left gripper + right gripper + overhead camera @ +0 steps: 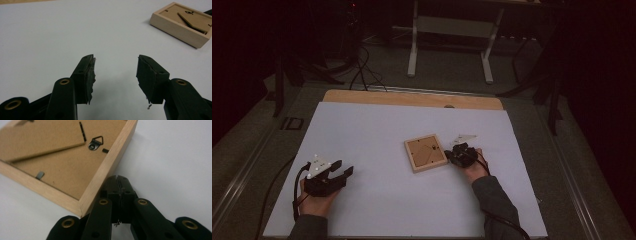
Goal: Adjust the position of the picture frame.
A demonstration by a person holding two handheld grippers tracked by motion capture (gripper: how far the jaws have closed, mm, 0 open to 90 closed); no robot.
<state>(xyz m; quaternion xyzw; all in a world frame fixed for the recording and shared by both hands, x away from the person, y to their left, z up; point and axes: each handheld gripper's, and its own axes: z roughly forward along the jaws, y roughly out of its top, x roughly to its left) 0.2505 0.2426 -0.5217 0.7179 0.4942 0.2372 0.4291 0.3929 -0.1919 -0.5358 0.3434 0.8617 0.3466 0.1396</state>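
We rest both grippers on a white table, with a wooden picture frame lying face down by the right one.

From the high view, we see the frame (426, 152) right of the table's (377, 130) centre, our right gripper (460, 154) just beside its right edge and our left gripper (343, 174) well apart near the left front. In the left gripper view, our jaws stand spread with nothing between them, the frame (182, 23) far off at upper right. In the right gripper view, our jaws are pressed together, empty, tips against the frame's (110, 167) wooden side, its hanger (95, 143) showing.
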